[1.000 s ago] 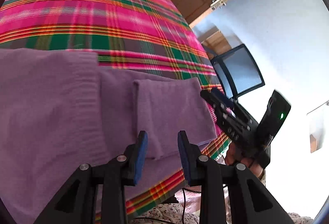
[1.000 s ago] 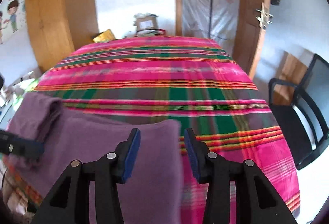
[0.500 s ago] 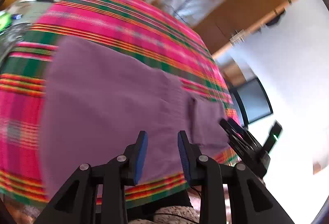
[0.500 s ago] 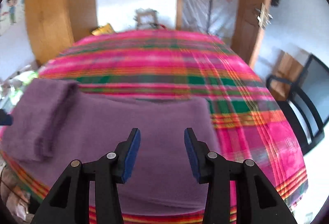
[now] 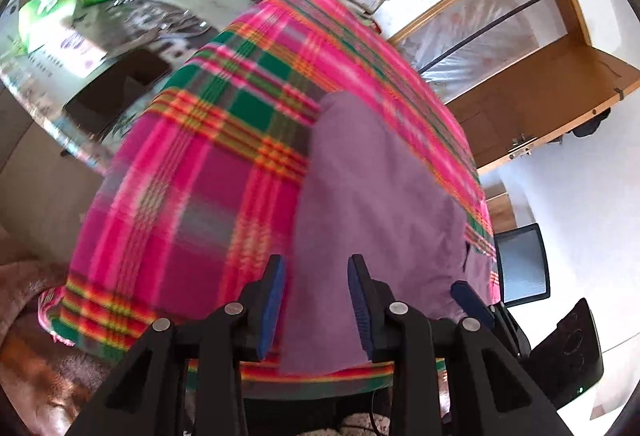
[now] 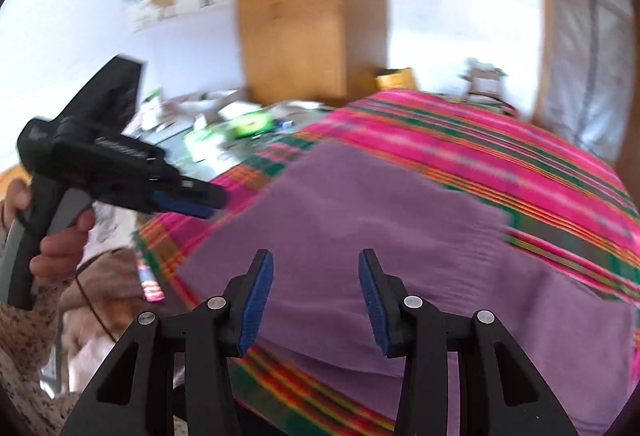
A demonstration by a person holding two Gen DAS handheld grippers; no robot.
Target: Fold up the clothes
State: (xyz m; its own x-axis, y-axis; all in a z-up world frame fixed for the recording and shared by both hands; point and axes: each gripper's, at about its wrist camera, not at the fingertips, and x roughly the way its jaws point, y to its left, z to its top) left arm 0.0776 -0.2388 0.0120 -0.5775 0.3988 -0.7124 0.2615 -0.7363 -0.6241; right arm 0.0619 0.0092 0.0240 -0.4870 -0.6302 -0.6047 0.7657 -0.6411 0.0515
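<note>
The purple sweater (image 6: 380, 236) lies flat at the tabletop's (image 5: 224, 140) near edge. Both claws, left (image 5: 316, 304) and right (image 6: 316, 304), hover spread and empty. It looks soft, light and limp; best pinched at a hem corner.

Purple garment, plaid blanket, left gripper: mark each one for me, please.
purple garment (image 6: 380, 220): right wrist view, flat middle of the cloth.
plaid blanket (image 5: 192, 196): left wrist view, bare pink area left of the garment.
left gripper (image 5: 316, 300): left wrist view, midway between its open fingertips.
</note>
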